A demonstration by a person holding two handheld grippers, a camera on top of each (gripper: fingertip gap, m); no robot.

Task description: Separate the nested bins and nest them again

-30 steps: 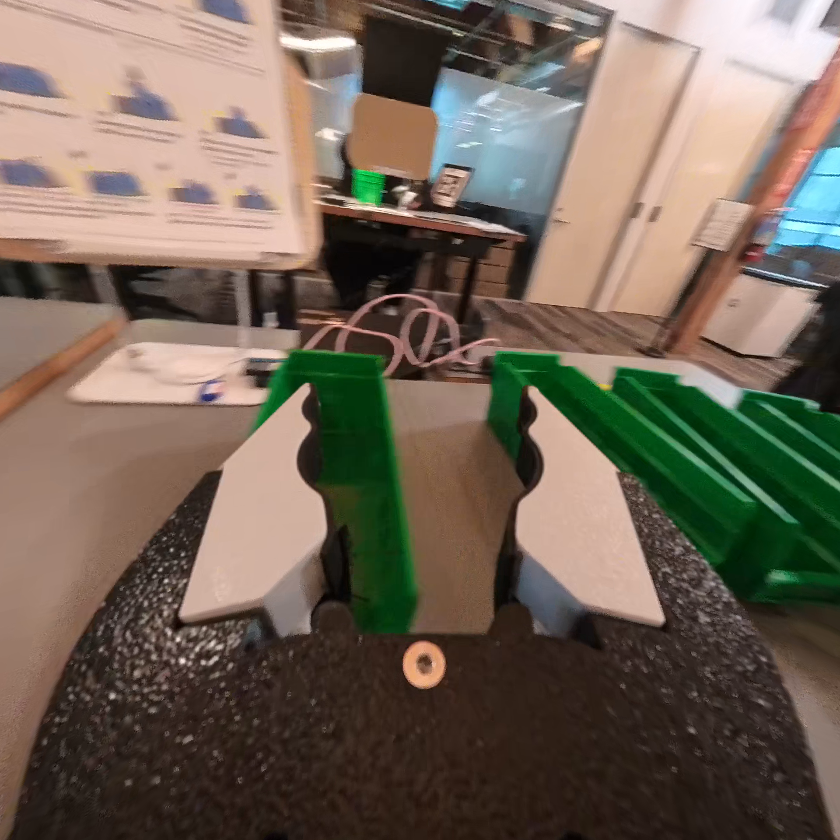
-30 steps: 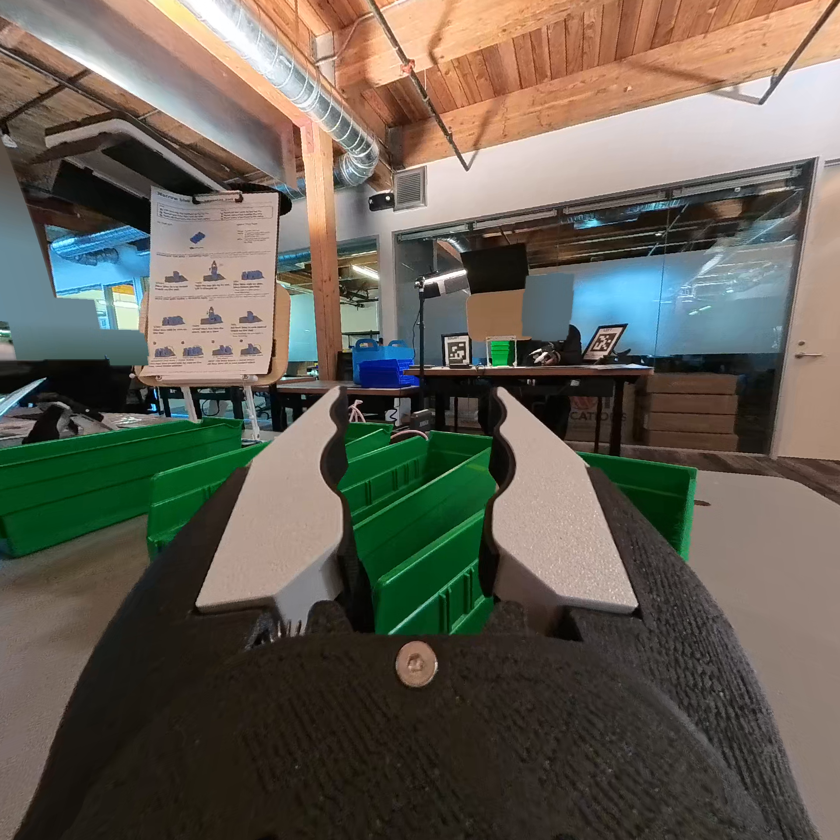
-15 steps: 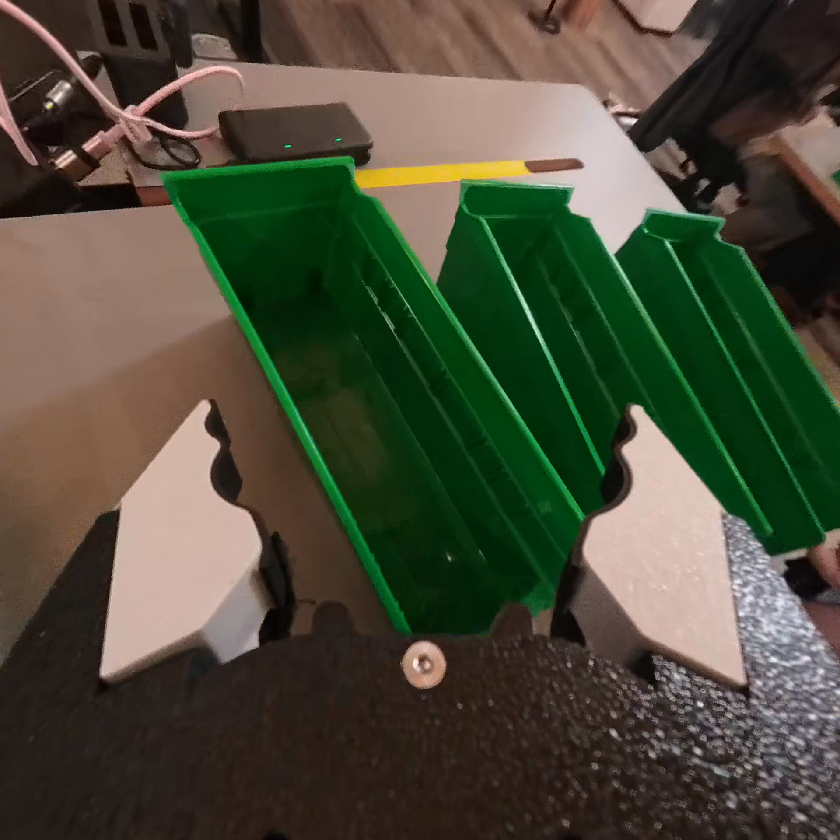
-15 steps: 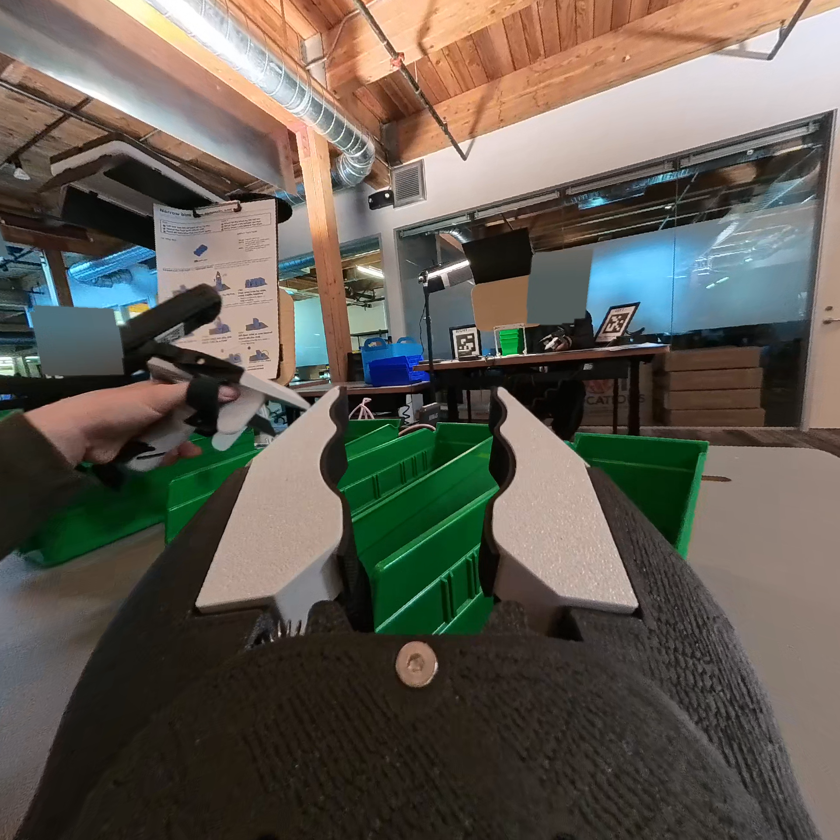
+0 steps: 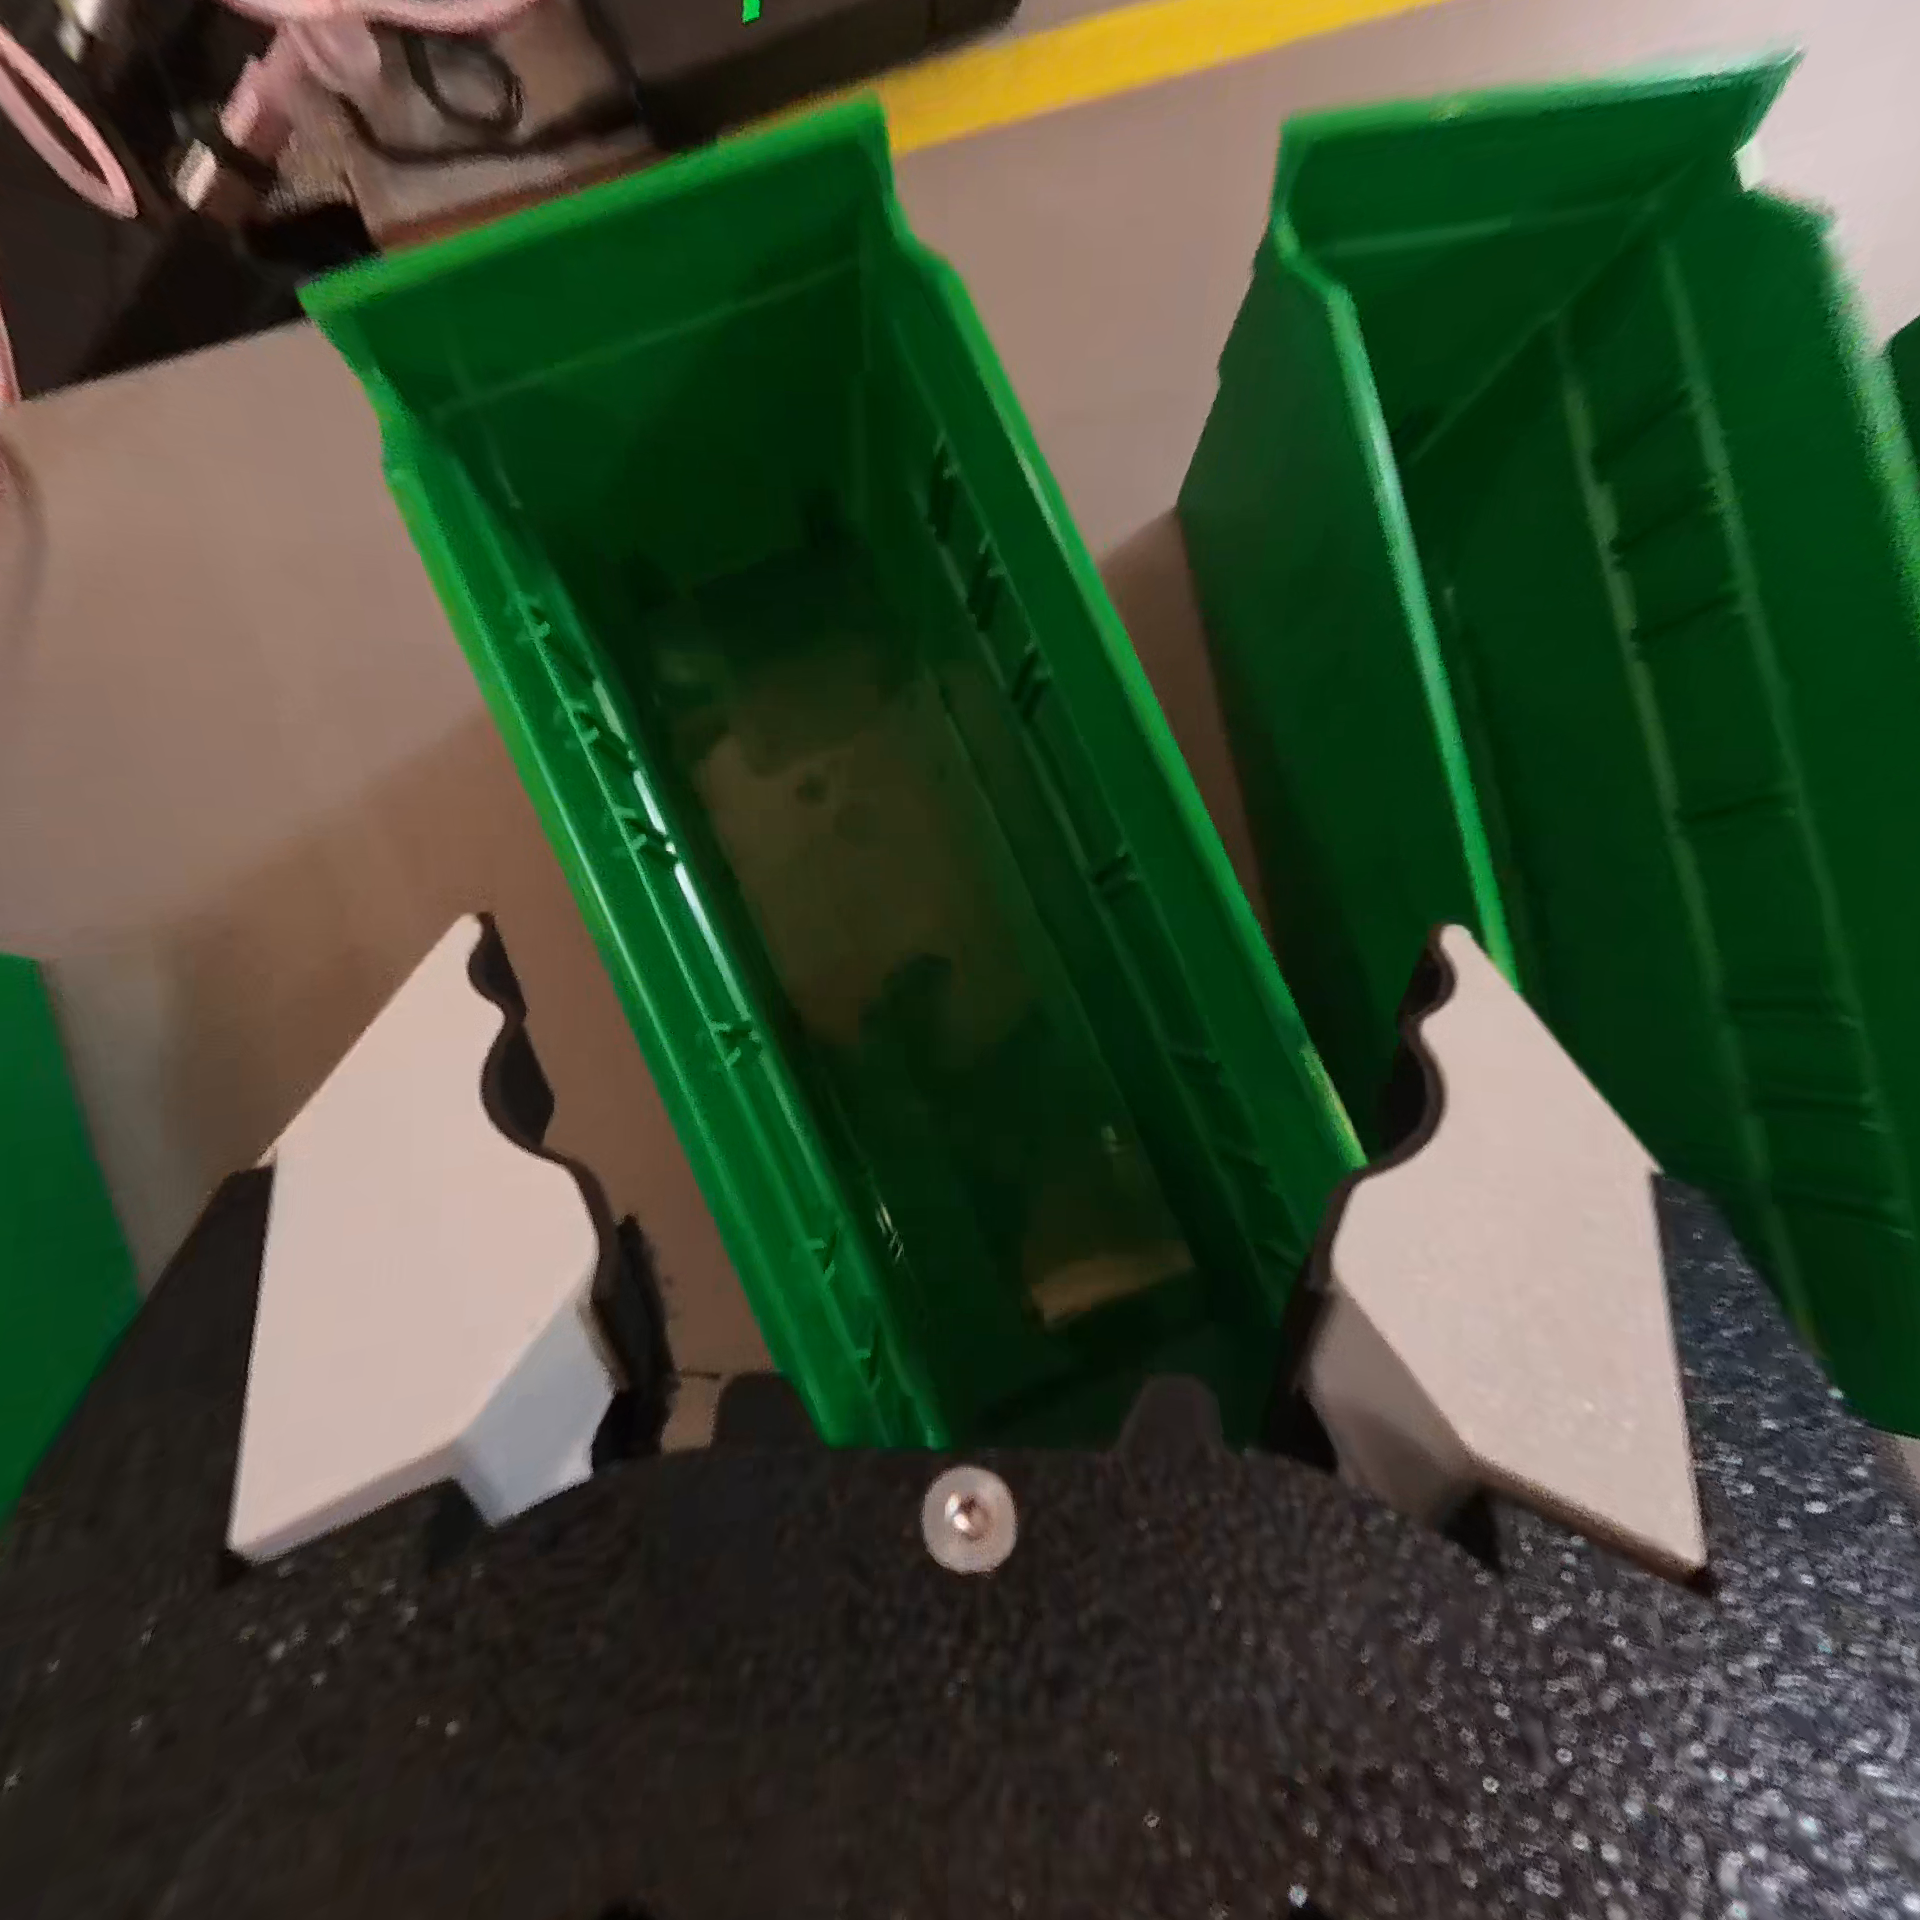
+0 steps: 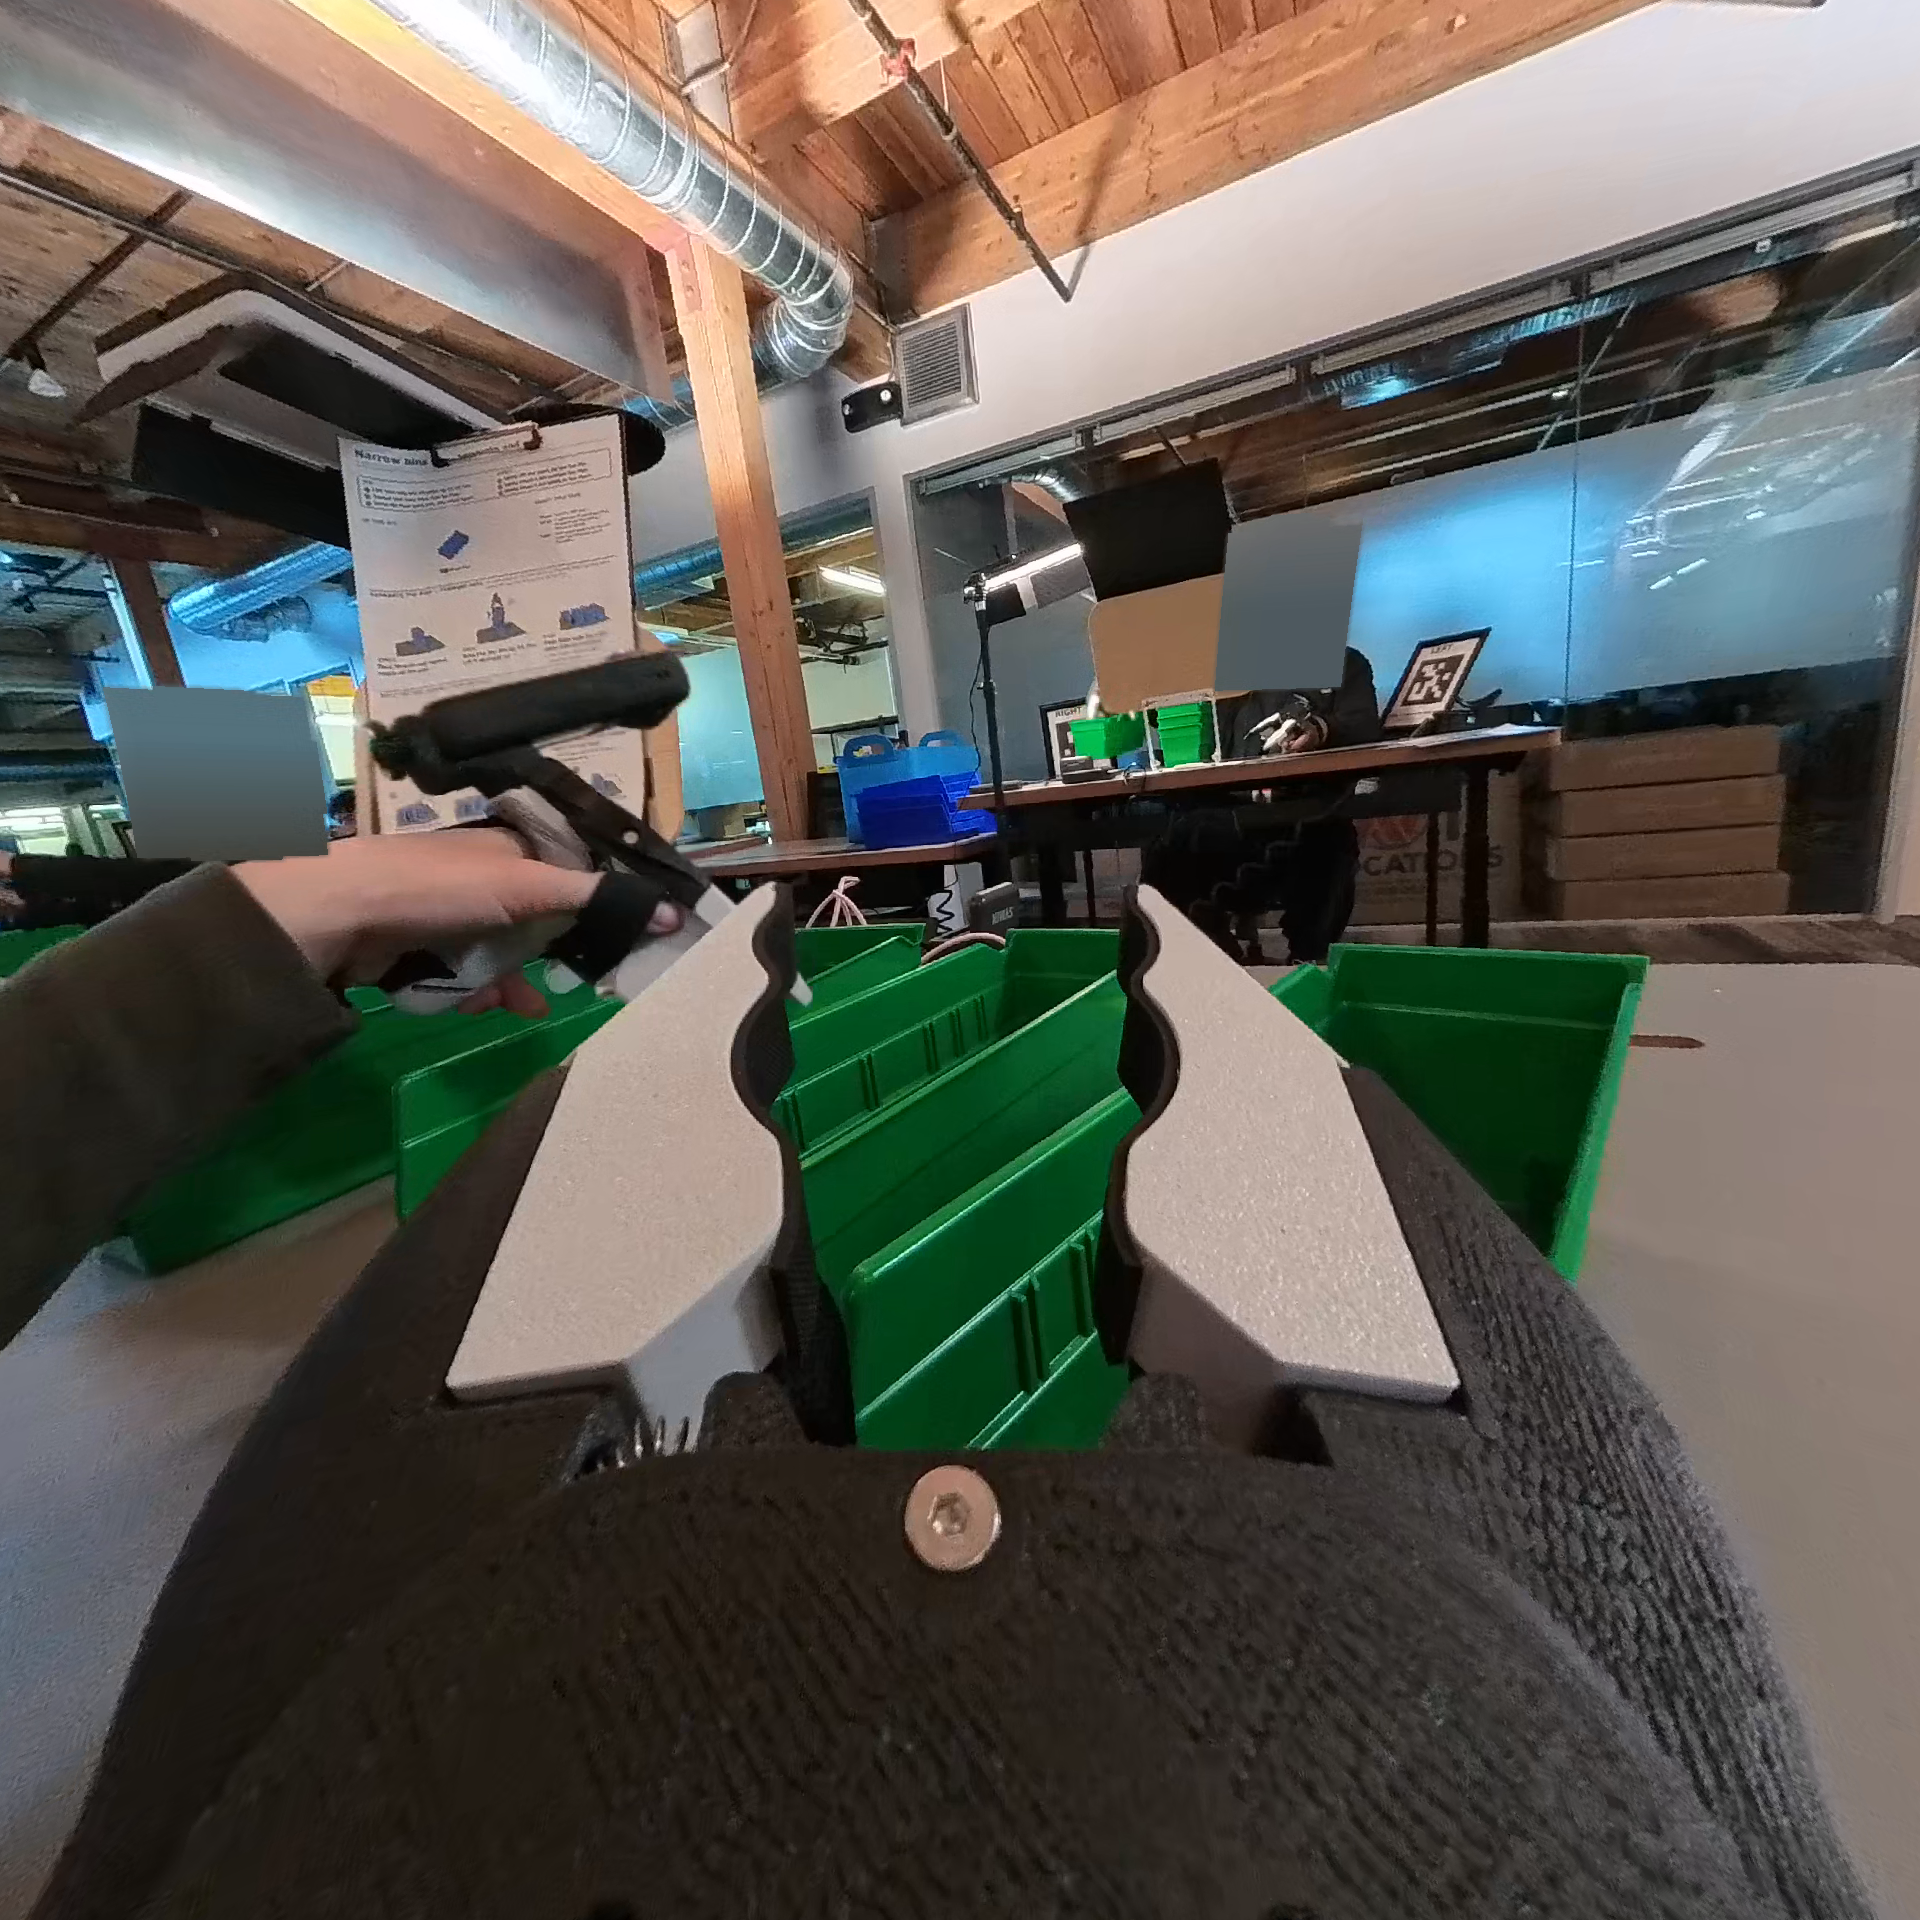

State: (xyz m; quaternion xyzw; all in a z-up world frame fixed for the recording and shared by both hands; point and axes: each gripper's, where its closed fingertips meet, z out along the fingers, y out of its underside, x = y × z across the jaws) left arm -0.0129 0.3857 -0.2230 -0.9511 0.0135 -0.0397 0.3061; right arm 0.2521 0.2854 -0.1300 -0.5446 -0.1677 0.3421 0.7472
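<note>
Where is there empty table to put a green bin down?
Bare table lies left of the middle bin, up to the cables. More bare table right of the rightmost bin. Only a narrow gap before the next bin; the row is crowded.

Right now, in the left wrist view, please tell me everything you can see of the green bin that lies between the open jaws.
The green bin is a long, narrow, open-topped box of glossy plastic. It has thin walls with small ribs along the inner sides, a lipped rim and a taller end wall at the far end. It is empty; its floor shows pale reflections. It stands upright on the grey table, running away from the camera and slanted to the left. The left gripper is open astride its near end; whether the jaws touch it is unclear. A second bin lies apart on its right.
</note>
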